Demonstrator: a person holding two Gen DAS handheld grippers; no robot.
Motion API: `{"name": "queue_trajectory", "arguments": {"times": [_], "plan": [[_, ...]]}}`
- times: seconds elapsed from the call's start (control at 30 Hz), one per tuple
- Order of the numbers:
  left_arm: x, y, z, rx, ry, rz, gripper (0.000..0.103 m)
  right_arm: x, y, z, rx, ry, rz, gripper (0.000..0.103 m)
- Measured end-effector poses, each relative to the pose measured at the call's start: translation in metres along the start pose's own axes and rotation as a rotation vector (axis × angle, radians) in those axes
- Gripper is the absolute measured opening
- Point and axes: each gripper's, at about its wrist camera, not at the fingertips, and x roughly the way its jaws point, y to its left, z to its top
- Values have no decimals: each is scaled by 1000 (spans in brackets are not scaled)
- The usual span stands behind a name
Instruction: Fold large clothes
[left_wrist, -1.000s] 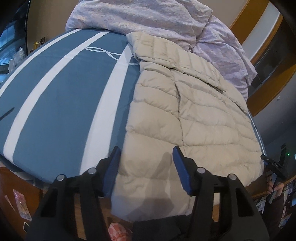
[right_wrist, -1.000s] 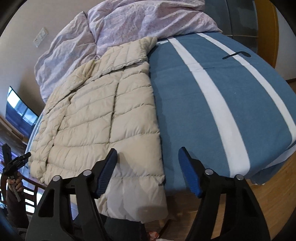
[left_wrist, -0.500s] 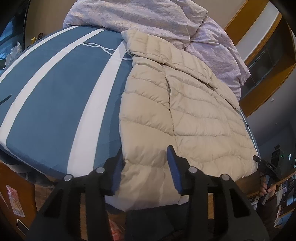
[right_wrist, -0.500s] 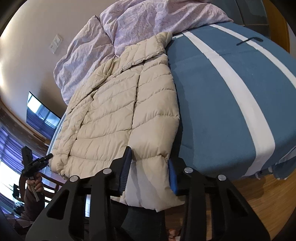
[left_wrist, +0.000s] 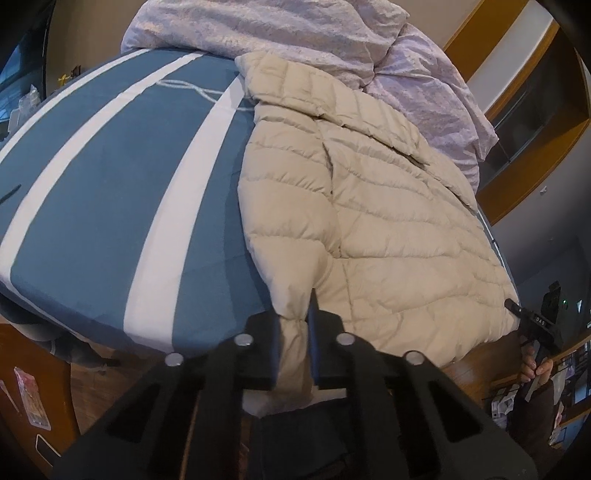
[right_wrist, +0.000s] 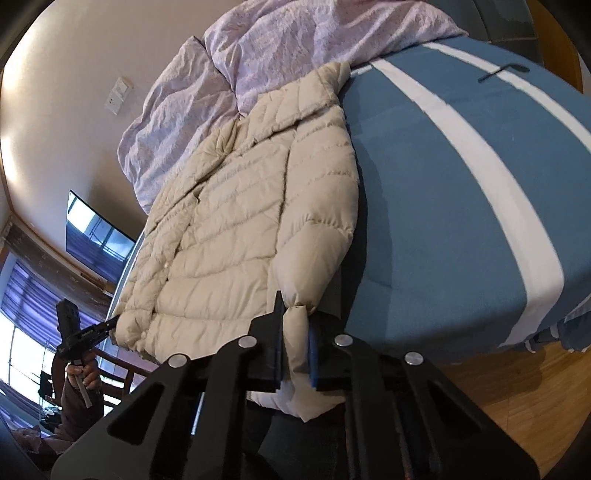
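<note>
Beige puffer jacket (left_wrist: 369, 206) on bed, hem clamped in left hand-held gripper (left_wrist: 293, 332) and right hand-held gripper (right_wrist: 295, 343)

Beige puffer jacket (left_wrist: 369, 206) (flat, bed-edge)

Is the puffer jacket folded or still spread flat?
Spread flat: the puffer jacket lies full length on the striped bed cover, only its near hem bunched.

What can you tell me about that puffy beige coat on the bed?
The beige quilted jacket looks soft, padded and stitched in puffy rows. It lies spread flat on the blue striped bedcover, collar toward the rumpled lilac duvet, hem hanging over the bed's near edge. The left gripper and right gripper each pinch its hem.
</note>
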Motion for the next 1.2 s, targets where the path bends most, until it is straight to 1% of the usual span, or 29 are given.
{"name": "queue_trajectory", "arguments": {"times": [0.1,0.27,0.37,0.63,0.9,1.07,1.2], "plan": [[-10,-4,7,18,-31,5,9,-9,6,11,-3,-40,-9,9],[-25,-5,26,16,-89,19,8,-18,20,34,-9,-102,-18,9],[-31,-9,43,18,-123,35,8,-17,29,48,-19,-122,-36,9],[-37,-25,91,39,-208,80,8,-2,55,102,-47,-187,-101,9],[-16,-28,147,13,-236,104,8,33,67,159,-57,-222,-167,9],[9,-25,189,-22,-233,112,8,64,69,195,-47,-241,-202,9],[32,-20,220,-51,-226,115,8,90,63,224,-26,-253,-209,9]]}}
